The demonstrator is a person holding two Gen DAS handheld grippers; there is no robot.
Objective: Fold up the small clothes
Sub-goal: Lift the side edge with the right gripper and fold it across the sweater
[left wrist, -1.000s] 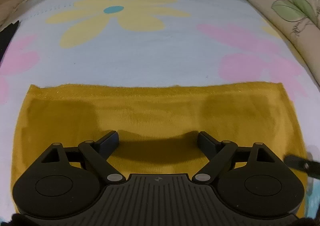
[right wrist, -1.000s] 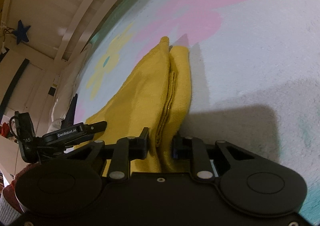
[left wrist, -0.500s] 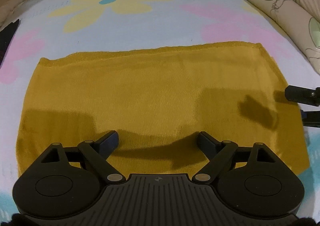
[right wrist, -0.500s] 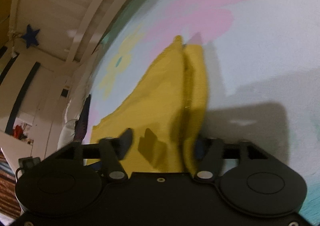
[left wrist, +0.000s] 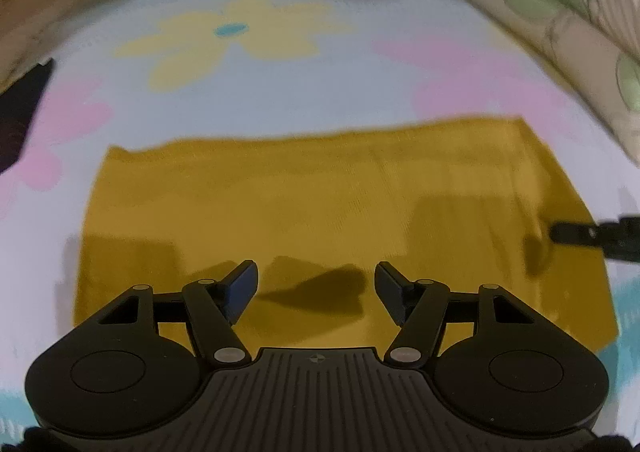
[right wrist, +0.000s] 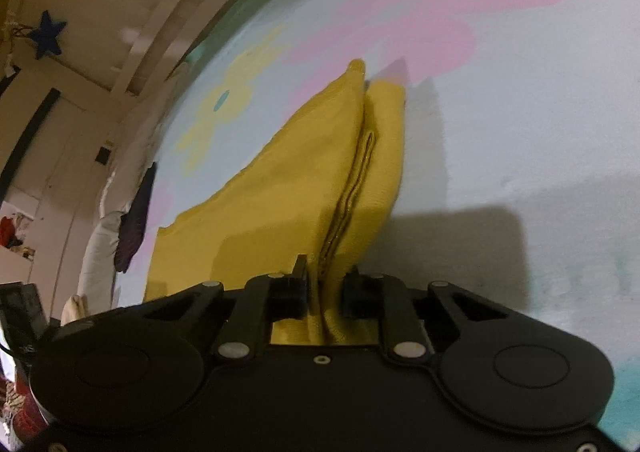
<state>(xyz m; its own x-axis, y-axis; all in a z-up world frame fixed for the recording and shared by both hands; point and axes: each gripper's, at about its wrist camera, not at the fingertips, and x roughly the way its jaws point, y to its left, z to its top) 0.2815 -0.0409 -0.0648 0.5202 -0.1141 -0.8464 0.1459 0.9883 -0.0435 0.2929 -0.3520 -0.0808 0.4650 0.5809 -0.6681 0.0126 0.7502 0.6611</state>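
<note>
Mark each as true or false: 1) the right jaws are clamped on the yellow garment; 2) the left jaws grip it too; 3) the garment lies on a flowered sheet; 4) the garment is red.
1) True: the right gripper is shut on an edge of the yellow garment.
2) False: the left gripper is open, holding nothing.
3) True: the flowered sheet lies under it.
4) False: it is mustard yellow.

Bare bedsheet (left wrist: 280, 100) lies beyond the cloth; a pillow (left wrist: 580, 32) bounds its right.
</note>
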